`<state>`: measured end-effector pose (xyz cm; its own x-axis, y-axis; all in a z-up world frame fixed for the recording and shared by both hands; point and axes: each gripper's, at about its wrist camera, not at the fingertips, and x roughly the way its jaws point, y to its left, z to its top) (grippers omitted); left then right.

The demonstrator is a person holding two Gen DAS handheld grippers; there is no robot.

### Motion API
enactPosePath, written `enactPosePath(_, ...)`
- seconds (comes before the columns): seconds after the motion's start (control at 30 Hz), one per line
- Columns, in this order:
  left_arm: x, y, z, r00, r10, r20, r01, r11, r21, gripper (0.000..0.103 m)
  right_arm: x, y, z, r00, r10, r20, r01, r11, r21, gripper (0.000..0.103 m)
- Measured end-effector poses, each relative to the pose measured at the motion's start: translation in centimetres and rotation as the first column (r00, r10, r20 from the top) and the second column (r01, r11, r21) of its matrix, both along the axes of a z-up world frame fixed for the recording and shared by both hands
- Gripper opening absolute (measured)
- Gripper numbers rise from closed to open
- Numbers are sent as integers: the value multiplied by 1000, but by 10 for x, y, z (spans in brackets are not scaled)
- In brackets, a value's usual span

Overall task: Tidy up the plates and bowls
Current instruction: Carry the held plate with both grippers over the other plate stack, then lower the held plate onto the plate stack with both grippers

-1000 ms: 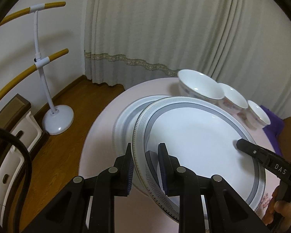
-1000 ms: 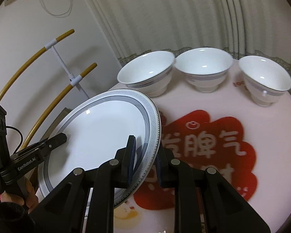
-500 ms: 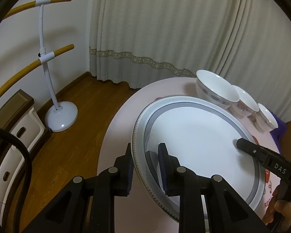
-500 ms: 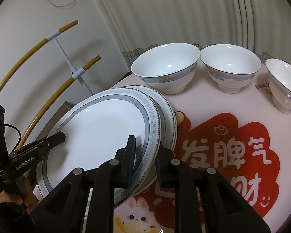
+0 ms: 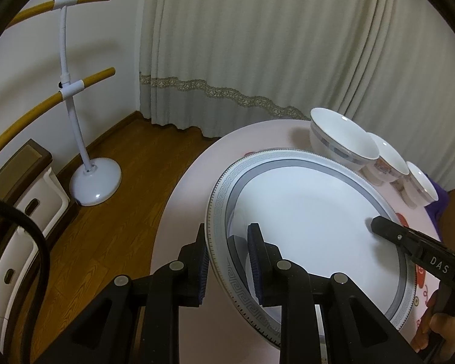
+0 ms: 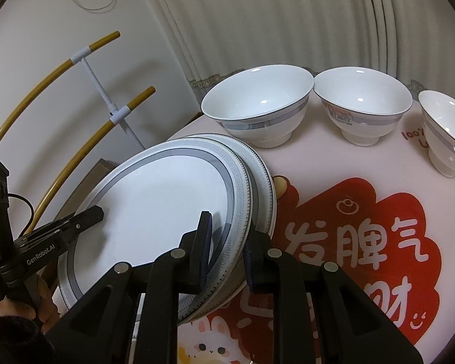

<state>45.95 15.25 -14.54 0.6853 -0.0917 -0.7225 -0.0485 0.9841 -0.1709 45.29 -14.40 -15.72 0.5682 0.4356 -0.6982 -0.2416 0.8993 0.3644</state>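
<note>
A white plate with a grey key-pattern rim hangs just above the pink table, held from both sides. My left gripper is shut on its left rim. My right gripper is shut on its right rim. A second, matching plate lies on the table under it, and only its right edge shows, in the right wrist view. Three white bowls with grey bands stand in a row behind the plates.
A red printed mat covers the table on the right. Left of the table, on the wooden floor, stand a white stand with yellow curved bars and a white drawer unit. Curtains hang behind.
Both grippers have carried the held plate left and slightly down. It now covers the plate on the table, whose edge shows at the right instead of the left.
</note>
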Motion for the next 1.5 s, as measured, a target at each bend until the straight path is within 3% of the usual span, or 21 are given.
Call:
enactPosePath(0.93,3,-4,1,1000,6,-4,-5,999,42,22,0,19,2,1000,-27,5,27,995,-93,28)
enactPosePath(1.23,3,-9,2,1000,4,-9,-3,998,61,23,-6,41,4,999,-10,42,18,982,-187,44)
enactPosePath(1.5,0,-12,4,1000,8,-9,-7,998,68,24,-5,44,5,999,-20,42,28,980,-197,46)
